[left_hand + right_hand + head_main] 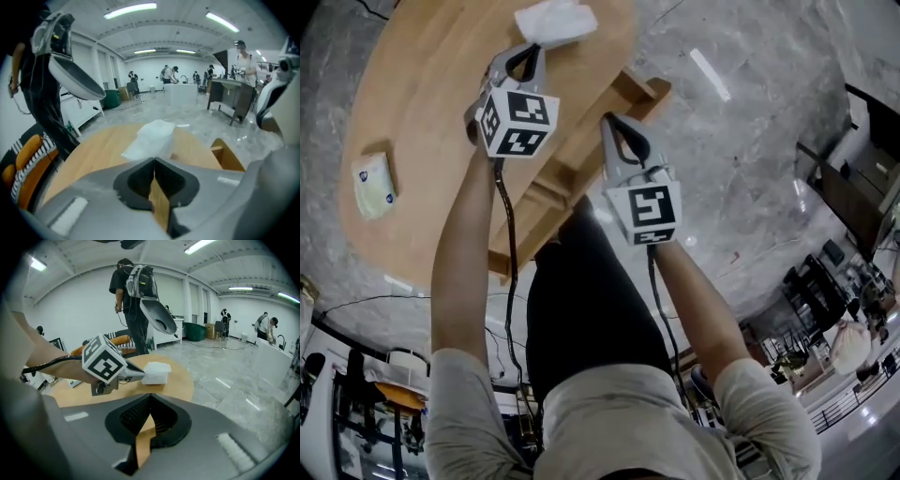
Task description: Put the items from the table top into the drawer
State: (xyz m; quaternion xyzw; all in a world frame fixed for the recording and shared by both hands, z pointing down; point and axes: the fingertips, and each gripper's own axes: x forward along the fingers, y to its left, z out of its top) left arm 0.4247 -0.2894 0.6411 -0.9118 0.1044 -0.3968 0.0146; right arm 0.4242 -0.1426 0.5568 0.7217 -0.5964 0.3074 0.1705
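A soft white pack (555, 21) lies at the far side of the round wooden table (422, 84). My left gripper (528, 54) is shut and empty, its tips right at the pack's near edge. The left gripper view has the white pack (152, 138) just beyond my shut left gripper (153, 160). A small pale packet (373, 184) lies at the table's left. A wooden drawer (639, 90) sticks out from the table's right edge. Above it hangs my right gripper (616, 127), shut on nothing. From my right gripper (150, 395) I see the left gripper (136, 374) touching the white pack (157, 372).
The drawer (228, 157) also shows right of the table in the left gripper view. A person with a backpack (136, 291) stands behind the table (180, 383). Grey marble floor (741, 159) surrounds the table; desks and people stand far off.
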